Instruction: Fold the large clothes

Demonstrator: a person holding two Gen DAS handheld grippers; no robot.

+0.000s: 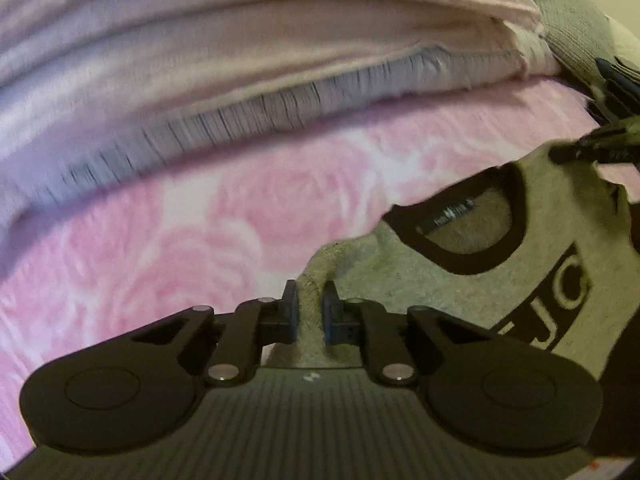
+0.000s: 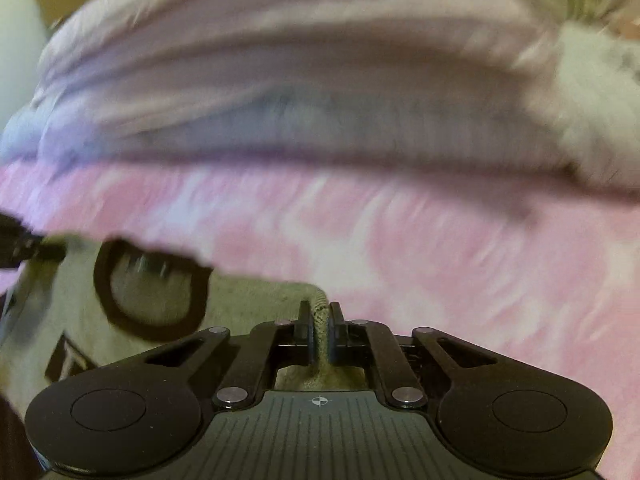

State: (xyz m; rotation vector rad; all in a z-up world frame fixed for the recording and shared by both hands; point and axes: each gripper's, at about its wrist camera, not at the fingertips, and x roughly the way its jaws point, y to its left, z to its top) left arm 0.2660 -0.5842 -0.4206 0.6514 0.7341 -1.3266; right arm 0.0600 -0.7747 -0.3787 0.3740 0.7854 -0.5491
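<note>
Both the left gripper point(image 1: 310, 296) and right gripper point(image 2: 320, 316) pinch the shoulders of the grey top point(image 1: 460, 292), held near over the pink bedspread point(image 1: 200, 220); next, I judge, lay it flat before folding.

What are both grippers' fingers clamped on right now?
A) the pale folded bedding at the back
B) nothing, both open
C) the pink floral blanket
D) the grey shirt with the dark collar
D: the left gripper and the right gripper each pinch a fold of the grey shirt on either side of its dark collar, above the pink blanket.
</note>
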